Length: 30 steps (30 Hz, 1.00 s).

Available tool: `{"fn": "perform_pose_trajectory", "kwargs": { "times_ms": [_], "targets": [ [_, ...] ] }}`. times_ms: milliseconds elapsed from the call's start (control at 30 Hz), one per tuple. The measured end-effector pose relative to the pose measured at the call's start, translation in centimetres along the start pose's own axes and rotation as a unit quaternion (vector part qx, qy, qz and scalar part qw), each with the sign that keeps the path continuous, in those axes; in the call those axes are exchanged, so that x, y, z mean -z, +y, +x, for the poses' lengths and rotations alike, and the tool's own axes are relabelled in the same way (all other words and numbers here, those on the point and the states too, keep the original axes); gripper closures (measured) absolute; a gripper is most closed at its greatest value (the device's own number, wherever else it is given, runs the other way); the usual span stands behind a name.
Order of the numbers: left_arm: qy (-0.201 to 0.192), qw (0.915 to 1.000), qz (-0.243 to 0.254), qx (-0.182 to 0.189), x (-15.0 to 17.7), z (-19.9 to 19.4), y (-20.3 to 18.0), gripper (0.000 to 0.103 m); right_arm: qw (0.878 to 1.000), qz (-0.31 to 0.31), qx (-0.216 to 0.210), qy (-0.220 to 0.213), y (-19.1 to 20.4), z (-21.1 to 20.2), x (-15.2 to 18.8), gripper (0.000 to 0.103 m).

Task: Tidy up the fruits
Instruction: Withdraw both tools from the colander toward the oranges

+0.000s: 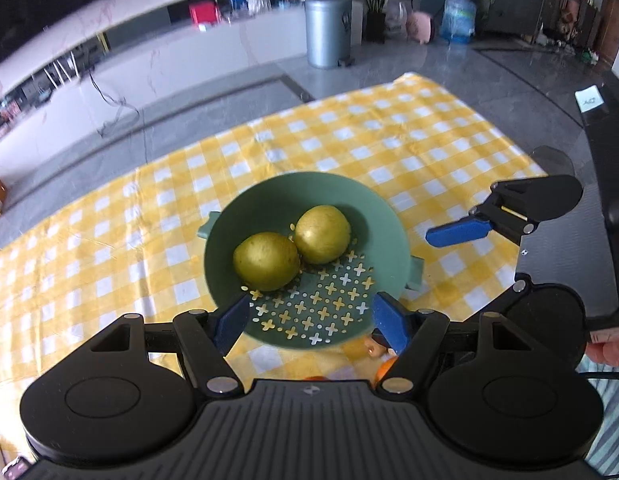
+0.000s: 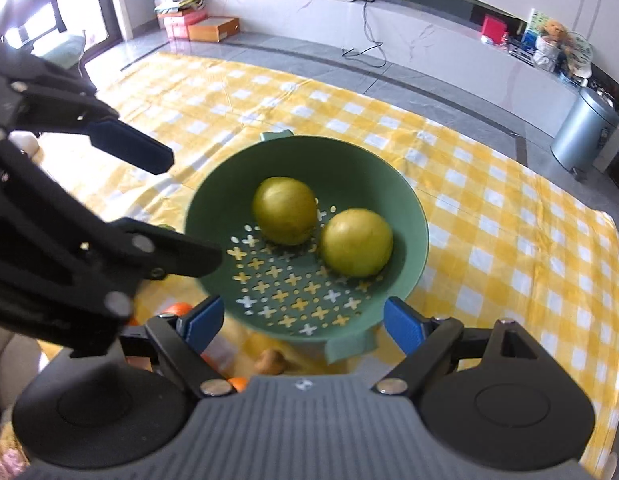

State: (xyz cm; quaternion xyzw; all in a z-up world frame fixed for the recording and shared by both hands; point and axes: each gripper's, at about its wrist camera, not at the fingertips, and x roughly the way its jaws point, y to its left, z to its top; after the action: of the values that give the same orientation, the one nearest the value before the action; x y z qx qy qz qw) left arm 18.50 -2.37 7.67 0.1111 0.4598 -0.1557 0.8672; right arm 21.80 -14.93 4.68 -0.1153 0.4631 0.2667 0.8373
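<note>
A green perforated bowl (image 1: 269, 196) stands on the yellow checked cloth and holds two yellow-green round fruits (image 1: 266, 266) (image 1: 322, 233). My left gripper (image 1: 309, 318) is open and empty, its blue fingertips at the bowl's near rim. The right wrist view shows the bowl (image 2: 405, 208) with both fruits (image 2: 284, 210) (image 2: 356, 242). My right gripper (image 2: 303, 322) is open and empty at the bowl's near rim. Each gripper shows in the other's view, the right one (image 1: 509, 216) at the right, the left one (image 2: 89, 184) at the left.
Orange fruit (image 2: 177, 309) and a small brown thing (image 2: 270, 361) lie on the cloth just below the bowl, partly hidden by the grippers. The cloth (image 1: 389, 132) stretches beyond the bowl. A grey bin (image 1: 327, 30) and a water bottle (image 1: 458, 14) stand on the floor beyond.
</note>
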Motion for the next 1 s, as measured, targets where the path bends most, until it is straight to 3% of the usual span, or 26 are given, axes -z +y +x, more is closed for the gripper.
{"fn": "perform_pose_trajectory", "kwargs": {
  "times_ms": [233, 567, 833, 1000],
  "targets": [
    [-0.052, 0.9979, -0.038, -0.003, 3.9, -3.5, -0.5, 0.02, 0.998, 0.038, 0.009, -0.039, 2.0, -2.0, 3.0, 0.019],
    [-0.097, 0.9896, -0.106, 0.006, 10.9, -5.0, 0.0, 0.02, 0.988, 0.117, 0.008, -0.105, 4.1, -4.5, 8.4, 0.019],
    [-0.112, 0.9819, -0.153, 0.011, 15.6, -4.9, 0.7, 0.023, 0.978, 0.149, 0.01, -0.143, 6.3, -4.0, 12.2, 0.02],
    [-0.11, 0.9823, -0.151, -0.01, 17.0, -4.0, 0.4, 0.023, 0.977, 0.147, 0.02, -0.155, 7.0, -2.9, 13.6, 0.023]
  ]
}}
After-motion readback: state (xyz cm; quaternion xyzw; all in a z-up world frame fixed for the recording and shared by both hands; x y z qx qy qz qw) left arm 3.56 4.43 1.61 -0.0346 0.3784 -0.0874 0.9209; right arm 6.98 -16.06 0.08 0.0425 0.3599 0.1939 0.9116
